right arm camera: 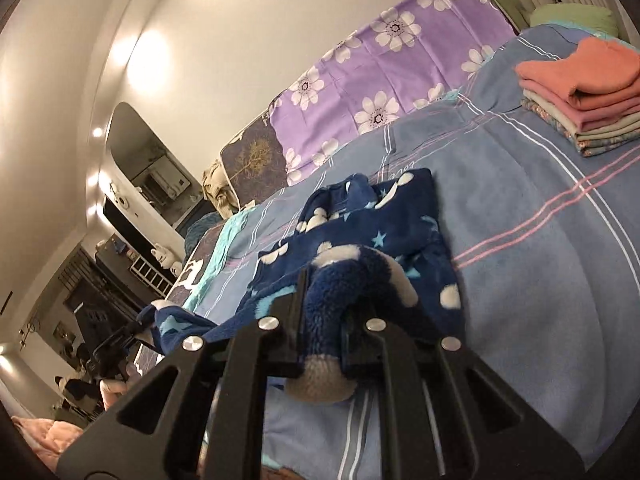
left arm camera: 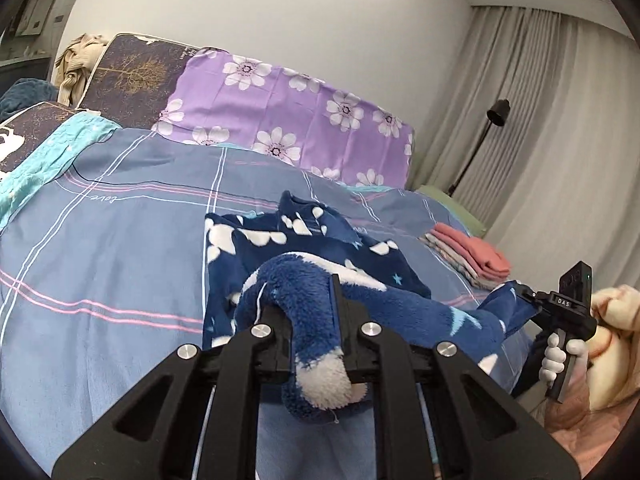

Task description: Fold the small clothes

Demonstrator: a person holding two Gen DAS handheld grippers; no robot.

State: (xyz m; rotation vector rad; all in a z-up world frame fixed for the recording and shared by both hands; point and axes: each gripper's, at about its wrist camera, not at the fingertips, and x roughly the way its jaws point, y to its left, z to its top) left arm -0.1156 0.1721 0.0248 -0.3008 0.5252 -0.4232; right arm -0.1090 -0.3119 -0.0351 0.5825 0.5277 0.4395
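Note:
A navy fleece garment (left arm camera: 304, 240) with white clouds and pale stars lies on the blue striped bedspread (left arm camera: 120, 240). My left gripper (left arm camera: 316, 312) is shut on one fleece edge, bunched between its jaws with a white tuft hanging below. My right gripper (right arm camera: 324, 312) is shut on another edge of the same garment (right arm camera: 368, 220). In the left wrist view the right gripper (left arm camera: 516, 296) shows at the right, held by a white-gloved hand, with the fleece stretched to it. The left gripper (right arm camera: 138, 326) shows small at the left of the right wrist view.
A stack of folded clothes (left arm camera: 472, 256) with a salmon piece on top sits at the bed's right side, also in the right wrist view (right arm camera: 584, 92). Purple flowered pillows (left arm camera: 288, 116) line the head of the bed. A floor lamp (left arm camera: 496, 116) stands by the curtains.

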